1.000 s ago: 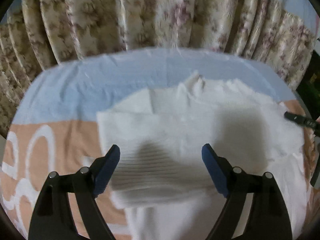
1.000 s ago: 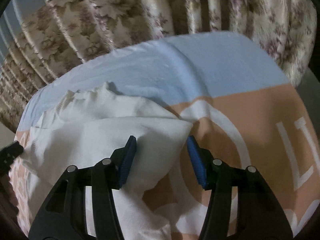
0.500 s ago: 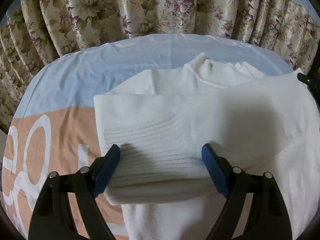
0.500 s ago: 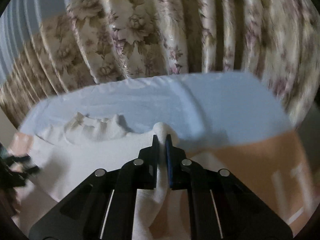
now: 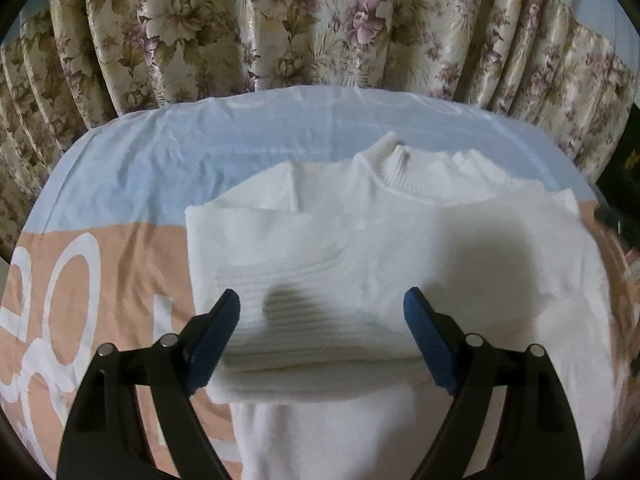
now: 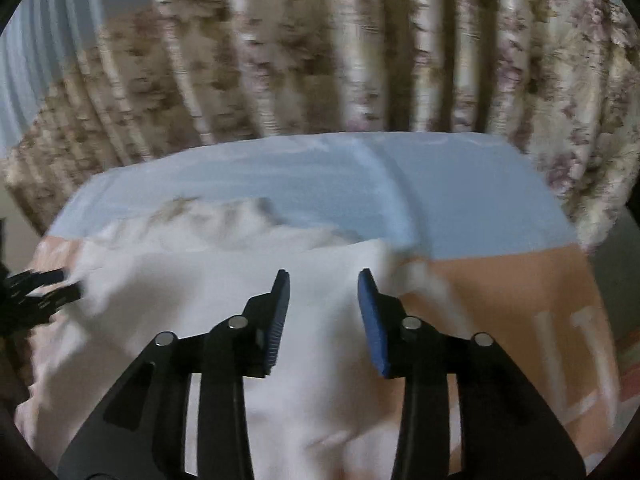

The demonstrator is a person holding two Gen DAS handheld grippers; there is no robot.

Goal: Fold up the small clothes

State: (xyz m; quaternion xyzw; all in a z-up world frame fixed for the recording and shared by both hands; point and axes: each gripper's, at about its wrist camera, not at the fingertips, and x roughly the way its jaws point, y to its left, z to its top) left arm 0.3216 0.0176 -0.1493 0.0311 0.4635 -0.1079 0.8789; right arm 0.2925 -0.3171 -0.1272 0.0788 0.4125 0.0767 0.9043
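A white knit sweater (image 5: 380,240) lies on the table with both sleeves folded across its front; its ribbed cuff (image 5: 304,320) faces me and its collar (image 5: 416,168) points to the far side. My left gripper (image 5: 322,320) is open and empty, hovering over the cuff. In the blurred right wrist view the sweater (image 6: 224,280) spreads left and centre. My right gripper (image 6: 323,288) is open and empty above the sweater's right part. The left gripper shows at the left edge (image 6: 36,292).
A light blue and peach cloth with white lettering (image 5: 80,272) covers the table; it also shows in the right wrist view (image 6: 500,288). Floral curtains (image 5: 320,20) hang just behind the table's far edge.
My right gripper, shut on a sweater fold half a second ago, has opened and let it go. The folded right side now lies flat. My left gripper stays open, nearly still.
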